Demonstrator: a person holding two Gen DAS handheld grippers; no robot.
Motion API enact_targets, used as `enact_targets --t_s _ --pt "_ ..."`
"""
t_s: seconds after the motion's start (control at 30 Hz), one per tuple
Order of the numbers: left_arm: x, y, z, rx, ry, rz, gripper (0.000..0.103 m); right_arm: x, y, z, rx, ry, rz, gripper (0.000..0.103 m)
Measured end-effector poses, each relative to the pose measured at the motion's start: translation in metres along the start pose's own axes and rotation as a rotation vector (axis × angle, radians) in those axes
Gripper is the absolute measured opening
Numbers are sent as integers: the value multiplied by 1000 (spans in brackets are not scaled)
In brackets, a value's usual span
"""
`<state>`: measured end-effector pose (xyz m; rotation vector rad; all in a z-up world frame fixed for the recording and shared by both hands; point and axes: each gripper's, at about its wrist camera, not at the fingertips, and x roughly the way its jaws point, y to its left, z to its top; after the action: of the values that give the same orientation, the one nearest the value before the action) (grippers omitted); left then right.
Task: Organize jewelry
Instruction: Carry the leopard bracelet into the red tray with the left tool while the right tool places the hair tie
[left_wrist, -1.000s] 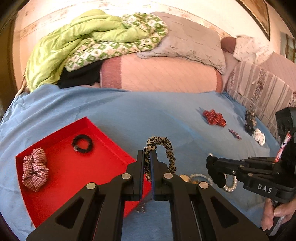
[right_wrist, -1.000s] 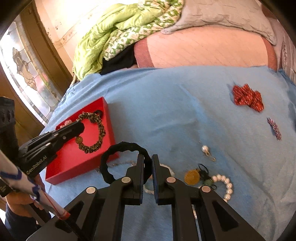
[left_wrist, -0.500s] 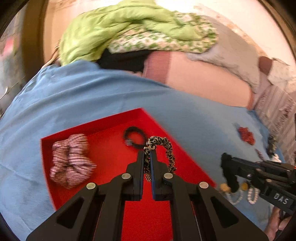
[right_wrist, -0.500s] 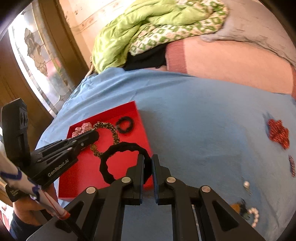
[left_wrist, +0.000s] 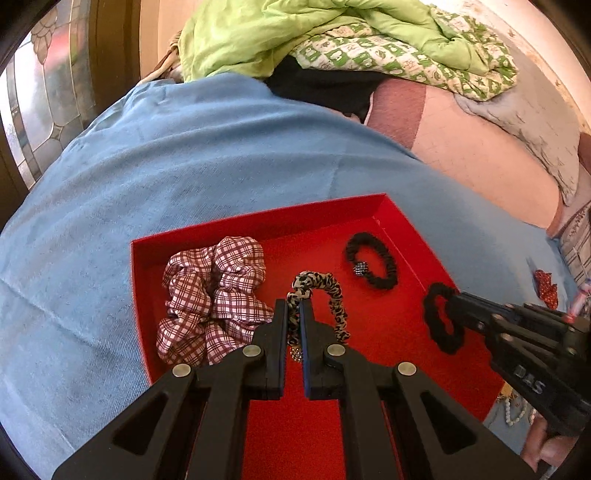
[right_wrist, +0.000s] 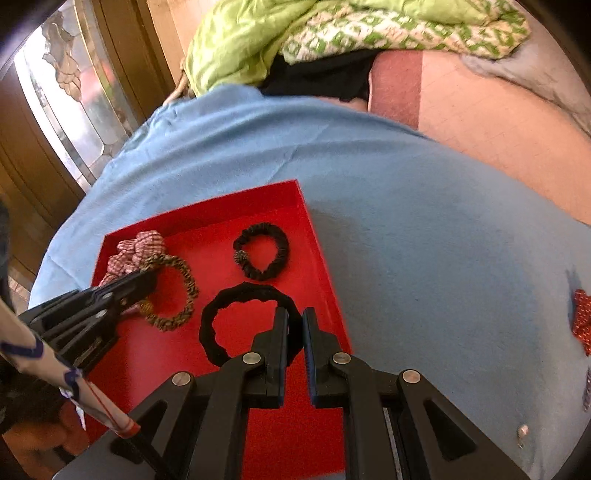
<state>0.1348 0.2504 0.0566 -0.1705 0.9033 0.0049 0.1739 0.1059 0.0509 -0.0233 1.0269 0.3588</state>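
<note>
A red tray (left_wrist: 258, 218) lies on the blue blanket. In it rest a plaid scrunchie (left_wrist: 210, 295) and a black scrunchie with a bead (left_wrist: 371, 264). My left gripper (left_wrist: 293, 306) is shut on a leopard-print scrunchie (left_wrist: 325, 291) that hangs over the tray's middle. My right gripper (right_wrist: 295, 317) is shut on a thin black hair band (right_wrist: 236, 317) above the tray's (right_wrist: 207, 206) right half. The right wrist view shows the left gripper (right_wrist: 142, 280) with the leopard scrunchie (right_wrist: 177, 291) beside the plaid scrunchie (right_wrist: 136, 251), and the black beaded scrunchie (right_wrist: 264, 254) behind.
A red bow (right_wrist: 581, 321) and a small earring (right_wrist: 522, 430) lie on the blanket to the right. Pearl beads (left_wrist: 513, 413) show past the tray's right corner. A green quilt (left_wrist: 295, 33) and pillows are piled behind. A glass door (right_wrist: 74, 92) stands at left.
Both grippers have swung left from the loose jewelry to above the red tray, each still holding its hair band. The pearls and red bow have slid toward the right edge.
</note>
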Motion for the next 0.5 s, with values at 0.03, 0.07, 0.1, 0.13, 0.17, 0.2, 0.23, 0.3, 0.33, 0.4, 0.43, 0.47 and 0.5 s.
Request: enact_targets --t_s 0.03,0.07,0.1,0.13,0.17,0.2,0.23,0.3,0.33,0.4,0.43,0.47,0.5 --pt "1 -1 0 1 1 -1 6 4 0 2 -1 4 -6 9" --pt "1 -1 0 1 2 0 6 8 1 4 -3 10 -9 9" --pt "2 -1 1 1 3 0 6 11 2 5 -5 15 -14 9" --pt "2 -2 1 0 7 1 6 14 3 7 -7 17 -19 9" --pt "3 -2 1 -2 9 2 6 17 4 7 -11 21 -24 9" --pt "4 -2 1 -5 11 4 6 20 5 8 -16 24 -29 9" --pt "4 -2 2 -7 12 3 6 22 5 9 -19 26 -36 9" --pt "4 -2 3 -11 11 3 6 27 7 10 -28 30 -46 10" --pt "4 -2 3 -12 11 5 6 29 8 10 -32 33 -50 10" --pt "4 -2 3 -13 10 8 6 32 8 10 -35 34 -63 10" --pt "5 -2 3 -13 12 10 6 32 8 11 -37 35 -64 10" --pt "5 -2 2 -13 14 9 6 33 8 11 -38 36 -66 10" --pt "5 -2 2 -14 16 8 6 33 7 11 -37 39 -68 10"
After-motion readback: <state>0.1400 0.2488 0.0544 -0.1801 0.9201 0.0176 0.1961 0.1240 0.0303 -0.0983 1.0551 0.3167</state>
